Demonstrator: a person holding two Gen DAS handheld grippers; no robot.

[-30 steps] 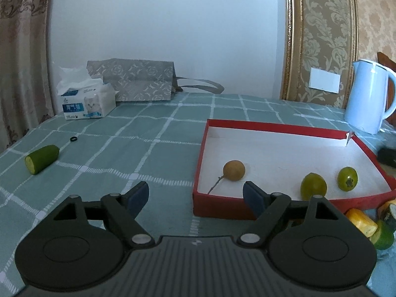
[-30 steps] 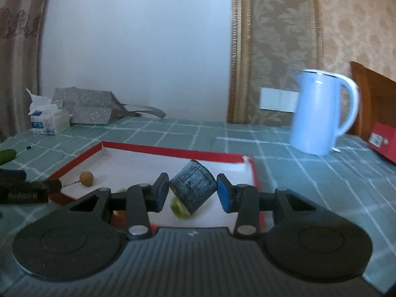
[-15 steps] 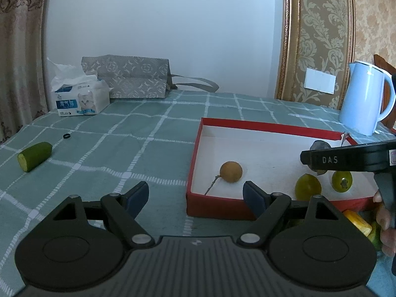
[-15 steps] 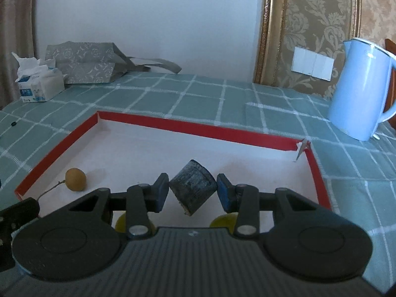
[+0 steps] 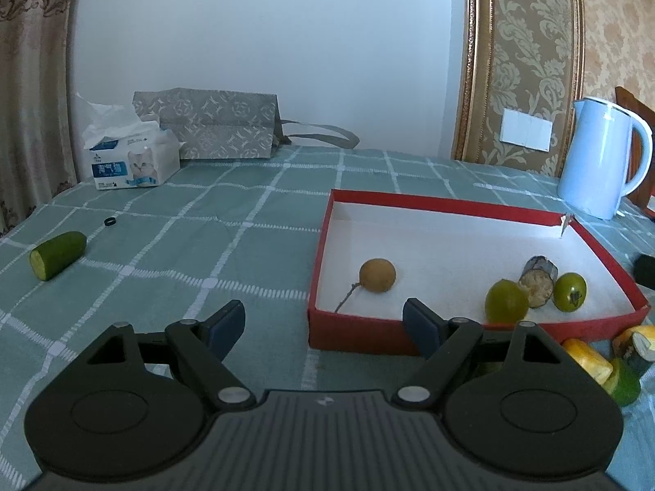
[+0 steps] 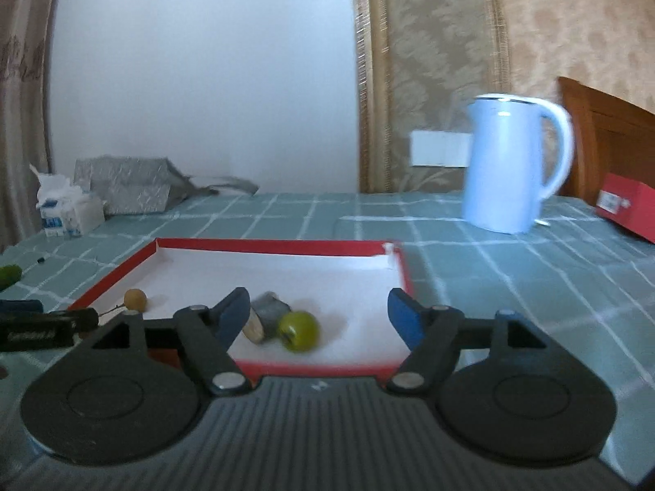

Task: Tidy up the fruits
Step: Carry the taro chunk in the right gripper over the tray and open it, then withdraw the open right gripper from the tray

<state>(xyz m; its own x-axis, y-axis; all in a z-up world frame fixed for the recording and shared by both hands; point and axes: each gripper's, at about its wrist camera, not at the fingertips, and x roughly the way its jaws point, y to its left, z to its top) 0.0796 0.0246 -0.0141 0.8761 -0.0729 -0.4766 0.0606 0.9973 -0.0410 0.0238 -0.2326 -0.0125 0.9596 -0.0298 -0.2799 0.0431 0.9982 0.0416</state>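
Note:
A red tray (image 5: 442,203) with a white floor holds a brown round fruit with a stem (image 5: 377,275), two green fruits (image 5: 506,300) (image 5: 570,292) and a dark-skinned cut piece (image 5: 537,281) between them. My left gripper (image 5: 323,323) is open and empty, low over the cloth at the tray's near left corner. My right gripper (image 6: 319,315) is open and empty, just above the tray's (image 6: 278,246) near edge; the cut piece (image 6: 265,316) and a green fruit (image 6: 298,330) lie between its fingers' line of sight. A cucumber piece (image 5: 57,254) lies far left.
Yellow and green fruit pieces (image 5: 601,358) lie outside the tray's near right corner. A pale blue kettle (image 5: 601,157), a tissue pack (image 5: 131,159), a grey bag (image 5: 213,122) and a small black ring (image 5: 109,221) stand on the checked green cloth. A red box (image 6: 626,204) is far right.
My right gripper has opened and let go of the dark cut piece, which now lies in the tray between the green fruits. The right gripper has pulled back. The left gripper barely moved.

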